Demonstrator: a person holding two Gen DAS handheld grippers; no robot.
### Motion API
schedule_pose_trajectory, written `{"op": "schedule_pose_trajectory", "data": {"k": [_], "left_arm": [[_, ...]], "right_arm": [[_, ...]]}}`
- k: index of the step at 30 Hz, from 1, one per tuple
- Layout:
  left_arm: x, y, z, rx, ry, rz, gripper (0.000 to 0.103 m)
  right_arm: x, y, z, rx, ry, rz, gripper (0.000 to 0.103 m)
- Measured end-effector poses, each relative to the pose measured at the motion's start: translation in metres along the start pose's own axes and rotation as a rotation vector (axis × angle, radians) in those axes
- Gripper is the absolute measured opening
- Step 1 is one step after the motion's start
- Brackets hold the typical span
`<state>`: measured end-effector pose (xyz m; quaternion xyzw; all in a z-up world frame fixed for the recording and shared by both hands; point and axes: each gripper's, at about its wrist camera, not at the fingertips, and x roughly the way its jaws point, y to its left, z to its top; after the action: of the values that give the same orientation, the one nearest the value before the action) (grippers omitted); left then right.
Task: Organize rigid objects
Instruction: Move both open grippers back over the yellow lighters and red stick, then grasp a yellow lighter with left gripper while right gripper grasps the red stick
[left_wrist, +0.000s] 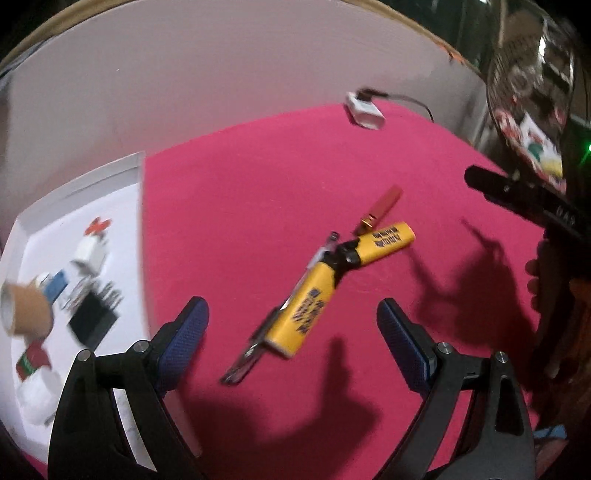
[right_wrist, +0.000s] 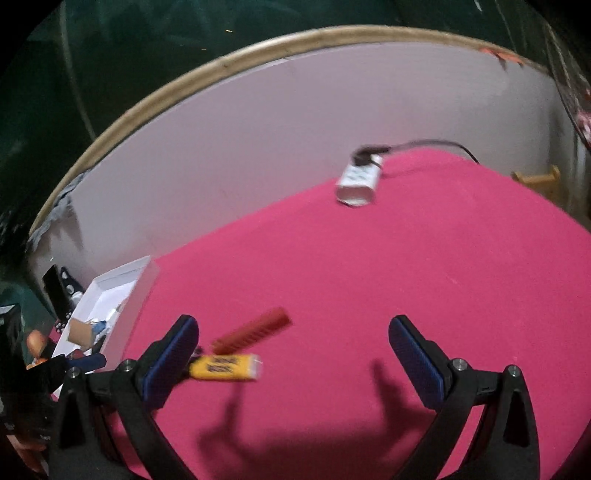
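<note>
Yellow plastic lighter (left_wrist: 304, 308), light, stiff and slick, lies on the counter (left_wrist: 258, 184) between your spread, empty left gripper (left_wrist: 291, 325) fingers; pinch it across its flat mid-body.

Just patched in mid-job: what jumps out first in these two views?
The bright pink cloth fills both views, and near its middle lie two yellow lighters meeting at an angle, with a red lighter just beyond and a pen alongside. At the left edge a white tray already holds assorted small items. Both tongs, left and right, stand open and empty above the cloth.
</note>
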<state>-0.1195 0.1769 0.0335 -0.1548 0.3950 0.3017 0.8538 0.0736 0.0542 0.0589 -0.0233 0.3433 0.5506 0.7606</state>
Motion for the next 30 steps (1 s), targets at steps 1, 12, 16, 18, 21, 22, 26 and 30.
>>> {"op": "schedule_pose_trajectory", "data": {"k": [1, 12, 16, 18, 21, 22, 26, 30], "left_arm": [[0.006, -0.004, 0.004, 0.014, 0.011, 0.005, 0.093], [0.028, -0.040, -0.001, 0.186, 0.065, 0.024, 0.064], [0.017, -0.043, -0.005, 0.155, 0.066, -0.058, 0.062], [0.014, -0.047, -0.009, 0.159, 0.068, -0.088, 0.062], [0.015, -0.047, -0.007, 0.142, 0.060, -0.106, 0.062], [0.016, -0.045, -0.004, 0.132, 0.057, -0.101, 0.062], [0.024, -0.039, 0.005, 0.101, 0.067, -0.080, 0.062], [0.033, -0.049, 0.000, 0.136, 0.092, -0.065, 0.058]], "right_arm": [[-0.002, -0.005, -0.002, 0.012, 0.000, -0.001, 0.103], [0.010, -0.009, 0.009, 0.002, 0.025, 0.046, 0.103], [0.018, -0.004, 0.016, -0.022, 0.063, 0.060, 0.103], [0.021, -0.002, 0.015, -0.023, 0.080, 0.071, 0.103], [0.026, -0.001, 0.013, -0.005, 0.104, 0.089, 0.103], [0.028, 0.000, 0.012, 0.002, 0.117, 0.098, 0.103], [0.034, 0.005, 0.010, 0.026, 0.155, 0.132, 0.103], [0.046, 0.019, 0.009, 0.015, 0.215, 0.134, 0.103]]}}
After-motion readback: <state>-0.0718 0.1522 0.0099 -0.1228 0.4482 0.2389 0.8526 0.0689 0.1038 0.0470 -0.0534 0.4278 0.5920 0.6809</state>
